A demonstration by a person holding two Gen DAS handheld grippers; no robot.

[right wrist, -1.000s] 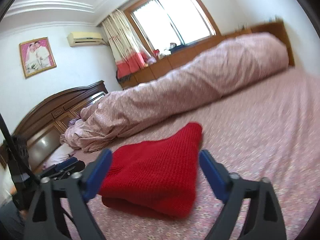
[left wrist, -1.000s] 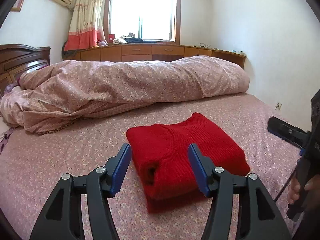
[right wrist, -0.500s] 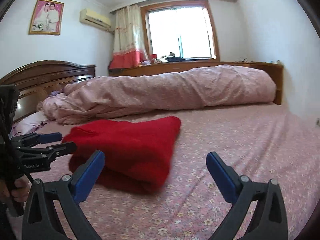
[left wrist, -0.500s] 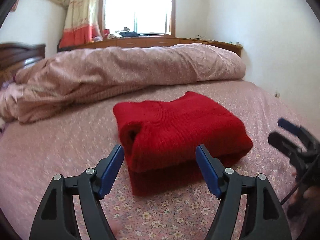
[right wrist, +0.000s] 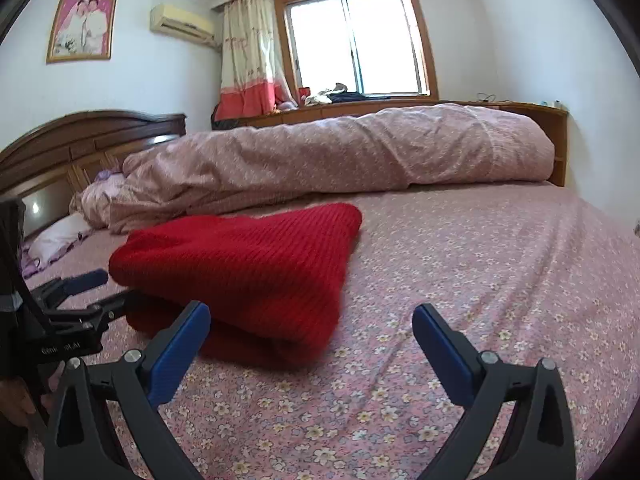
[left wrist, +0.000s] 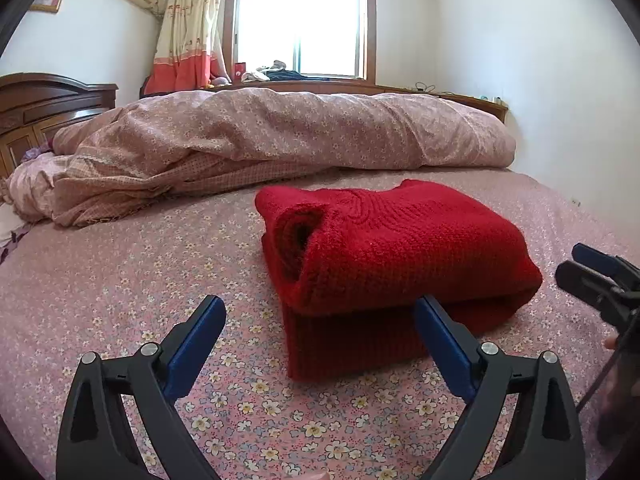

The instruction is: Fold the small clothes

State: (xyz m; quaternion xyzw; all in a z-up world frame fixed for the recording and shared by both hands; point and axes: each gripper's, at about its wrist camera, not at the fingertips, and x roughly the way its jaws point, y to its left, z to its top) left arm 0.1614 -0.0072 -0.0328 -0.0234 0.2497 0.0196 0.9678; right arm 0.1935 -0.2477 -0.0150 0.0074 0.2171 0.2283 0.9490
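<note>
- Sweater (left wrist: 396, 248): red knit, folded into a thick block, lying on the bed (left wrist: 120, 300) in front of the quilt (left wrist: 280, 136).
- Left gripper (left wrist: 320, 320): jaws opening, already wide, nothing pressed between them. Its blue pads sit low over the sheet; the sweater's near edge lies just beyond them, toward 12 o'clock, and the right pad overlaps that edge in view, though contact cannot be told.
- Right gripper (right wrist: 310, 326): jaws spread wide and empty, with flowered sheet between them. The sweater is at 11 o'clock from it, its near corner just behind the left pad.
- Each gripper shows in the other's view: the right one at 3 o'clock in the left view, the left one at 9 o'clock in the right view, close beside the sweater.
</note>
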